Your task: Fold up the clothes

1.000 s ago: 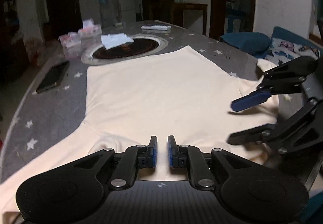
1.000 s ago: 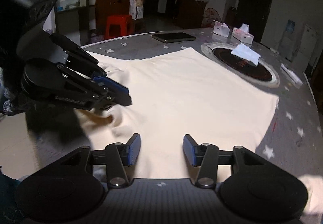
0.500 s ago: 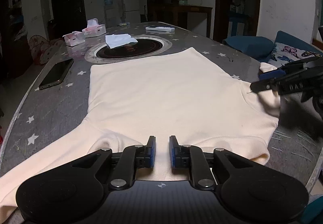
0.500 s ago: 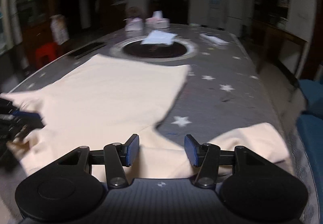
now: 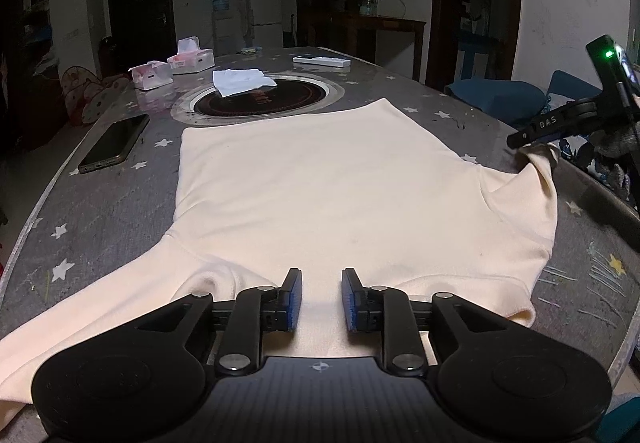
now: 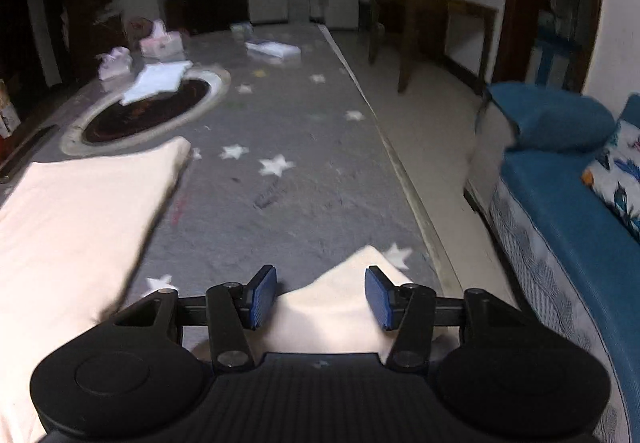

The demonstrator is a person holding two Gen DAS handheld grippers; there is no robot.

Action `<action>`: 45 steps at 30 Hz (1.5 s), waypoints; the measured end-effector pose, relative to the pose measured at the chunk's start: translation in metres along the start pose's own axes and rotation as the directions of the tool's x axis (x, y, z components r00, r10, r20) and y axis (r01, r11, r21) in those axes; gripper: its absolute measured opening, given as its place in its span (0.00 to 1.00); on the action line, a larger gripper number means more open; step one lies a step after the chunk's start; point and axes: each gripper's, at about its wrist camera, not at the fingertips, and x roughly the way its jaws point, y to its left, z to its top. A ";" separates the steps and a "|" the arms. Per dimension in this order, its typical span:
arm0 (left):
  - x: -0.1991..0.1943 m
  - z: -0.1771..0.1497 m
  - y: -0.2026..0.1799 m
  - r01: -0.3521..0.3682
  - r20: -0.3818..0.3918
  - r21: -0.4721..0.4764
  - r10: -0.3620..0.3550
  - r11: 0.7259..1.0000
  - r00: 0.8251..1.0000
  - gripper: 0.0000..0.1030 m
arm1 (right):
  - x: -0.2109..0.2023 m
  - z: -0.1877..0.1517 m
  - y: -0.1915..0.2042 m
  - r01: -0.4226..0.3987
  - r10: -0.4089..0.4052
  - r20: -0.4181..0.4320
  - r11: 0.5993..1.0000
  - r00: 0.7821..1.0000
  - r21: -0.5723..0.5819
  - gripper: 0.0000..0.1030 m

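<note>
While the cream sweatshirt (image 5: 320,195) lay spread flat over the middle of the star-patterned grey table (image 5: 104,211), its hem toward the far end and its neck edge at the near edge, we held our left gripper (image 5: 321,299) low over that near edge. Its blue pads (image 5: 295,299) stood a little apart and were opening, with cream cloth showing in the gap below them; the pads did not press on it. One sleeve ran off toward the near left corner. The other sleeve (image 6: 340,303) reached to the table's right edge, where our right gripper (image 6: 320,297) hovered over its end. There the fingers (image 6: 264,297) stood well apart, the sleeve's tip lying between them and untouched by either pad, as far as we could tell. From the left camera that gripper showed at the right edge of the table just above the bunched sleeve end, though its pads were hidden there. Beyond the hem sat a round dark inset (image 5: 260,99) with a folded white cloth (image 5: 242,81) on it. A phone (image 5: 114,143) lay near the left edge, two tissue boxes (image 5: 172,67) stood toward the far left corner, and a white remote (image 5: 322,61) lay at the far end. A blue sofa (image 6: 560,203) stood beside the right edge.
</note>
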 end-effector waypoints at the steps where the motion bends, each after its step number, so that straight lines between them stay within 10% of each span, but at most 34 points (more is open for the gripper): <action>1: 0.000 0.000 0.000 0.001 0.001 0.000 -0.001 1.000 1.000 0.25 | 0.003 -0.001 -0.002 0.007 -0.007 -0.010 1.000 1.000 -0.002 0.47; 4: 0.000 -0.001 0.000 0.003 0.003 -0.001 -0.003 1.000 1.000 0.25 | 0.004 -0.001 0.002 0.022 -0.022 -0.007 0.999 1.000 -0.041 0.35; 6: -0.001 -0.001 0.000 0.003 0.005 -0.002 -0.003 1.000 1.000 0.26 | 0.004 0.000 0.005 0.017 -0.017 -0.010 0.998 1.000 -0.053 0.08; 9: 0.000 -0.001 0.001 0.004 0.008 -0.003 -0.004 1.000 1.000 0.26 | -0.001 0.005 0.006 0.011 -0.010 0.020 0.998 1.000 -0.061 0.02; 17: 0.000 -0.001 0.000 0.004 0.013 0.002 -0.004 1.000 1.000 0.27 | -0.053 0.028 0.006 -0.052 0.064 0.193 0.997 0.979 -0.065 0.01; 23: -0.001 -0.002 0.000 0.001 0.018 -0.008 -0.001 1.000 1.000 0.31 | -0.028 0.017 -0.003 -0.019 0.021 0.079 0.999 0.997 -0.026 0.33; 32: 0.000 -0.002 0.002 0.003 0.018 -0.008 -0.003 1.000 1.000 0.36 | 0.008 0.000 -0.009 0.034 -0.034 0.012 0.999 0.999 0.012 0.34; 37: 0.000 -0.003 0.001 0.001 0.021 -0.009 0.000 1.000 1.000 0.38 | 0.013 0.006 -0.001 0.055 -0.054 0.021 0.997 0.998 -0.054 0.07; 45: 0.000 -0.002 0.001 -0.001 0.020 -0.004 0.001 1.000 1.000 0.38 | -0.048 0.027 -0.006 -0.050 0.056 0.224 0.998 0.973 -0.030 0.04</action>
